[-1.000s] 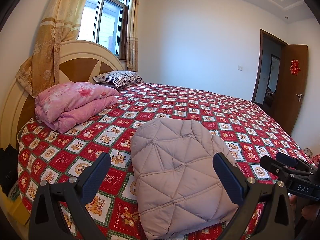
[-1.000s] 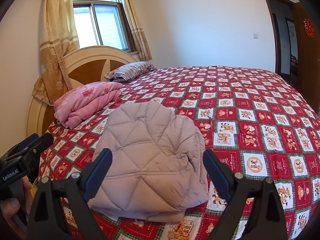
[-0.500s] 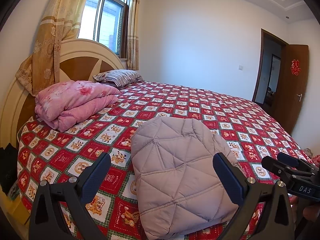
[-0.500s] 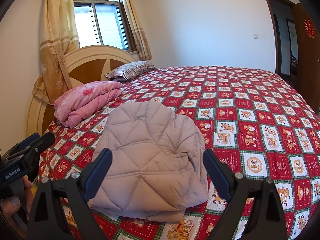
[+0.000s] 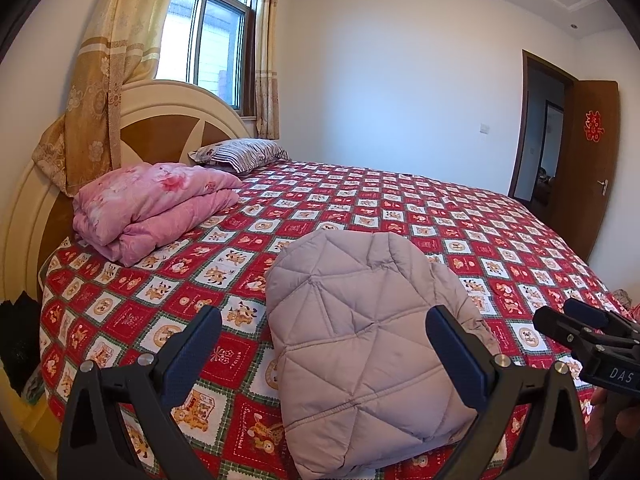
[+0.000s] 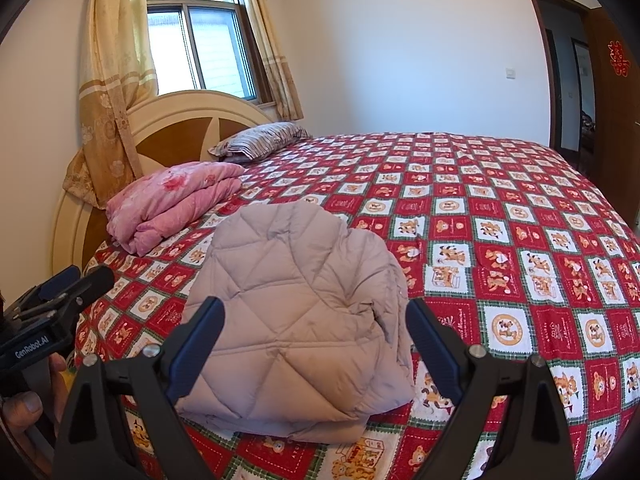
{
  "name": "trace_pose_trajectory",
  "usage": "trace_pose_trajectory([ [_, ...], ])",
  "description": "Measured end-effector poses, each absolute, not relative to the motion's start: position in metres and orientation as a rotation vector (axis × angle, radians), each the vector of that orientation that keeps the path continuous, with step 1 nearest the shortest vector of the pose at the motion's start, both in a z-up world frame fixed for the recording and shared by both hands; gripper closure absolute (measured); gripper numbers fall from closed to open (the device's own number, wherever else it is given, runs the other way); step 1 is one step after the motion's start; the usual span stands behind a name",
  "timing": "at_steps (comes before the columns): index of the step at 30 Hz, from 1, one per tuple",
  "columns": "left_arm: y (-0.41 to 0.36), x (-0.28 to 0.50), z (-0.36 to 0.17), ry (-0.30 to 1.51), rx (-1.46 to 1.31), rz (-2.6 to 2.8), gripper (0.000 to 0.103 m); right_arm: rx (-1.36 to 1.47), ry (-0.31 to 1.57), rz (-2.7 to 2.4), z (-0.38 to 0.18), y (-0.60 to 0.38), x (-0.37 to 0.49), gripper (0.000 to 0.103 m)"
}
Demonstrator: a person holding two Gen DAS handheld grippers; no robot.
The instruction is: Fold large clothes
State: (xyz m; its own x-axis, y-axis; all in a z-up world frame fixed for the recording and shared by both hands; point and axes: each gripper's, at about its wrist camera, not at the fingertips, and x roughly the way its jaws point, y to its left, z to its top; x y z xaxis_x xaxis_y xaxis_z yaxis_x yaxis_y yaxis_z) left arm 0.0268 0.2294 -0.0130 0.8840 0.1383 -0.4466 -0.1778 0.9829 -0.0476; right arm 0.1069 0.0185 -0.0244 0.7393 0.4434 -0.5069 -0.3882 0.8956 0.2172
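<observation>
Quilted jacket (image 5: pixel 372 344) sits folded at the bed's (image 5: pixel 400 200) near edge; both grippers (image 5: pixel 324 344) (image 6: pixel 316 336) hover apart, empty. Press bundle flat, square loose right flap.

The right gripper (image 5: pixel 576 322) body reads "DAS"; the left gripper (image 6: pixel 76 286) body reads "GenRobot.AI"; the door (image 5: pixel 592 160) bears a red double-happiness sign (image 5: pixel 593 125).
</observation>
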Motion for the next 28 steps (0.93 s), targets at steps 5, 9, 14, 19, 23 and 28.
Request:
trace_pose_trajectory([
  [5,0.229,0.027,-0.013,0.460,-0.085,0.154,0.001,0.110,0.569,0.458,-0.024,0.007,0.107,0.009],
  [9,0.229,0.030,-0.014,0.473,-0.100,0.143,0.001,0.111,0.558,0.461,-0.021,0.008,0.105,0.009],
  [14,0.230,0.032,-0.016,0.482,-0.108,0.159,0.001,0.110,0.552,0.463,-0.021,0.008,0.104,0.009],
  [19,0.225,0.033,-0.017,0.472,-0.073,0.199,0.001,0.109,0.563,0.463,-0.023,0.010,0.102,0.009],
  [23,0.220,0.030,-0.019,0.447,-0.030,0.212,0.001,0.106,0.574,0.463,-0.026,0.012,0.101,0.009],
  [28,0.218,0.029,-0.020,0.442,-0.011,0.198,0.001,0.104,0.578,0.463,-0.027,0.014,0.101,0.009],
])
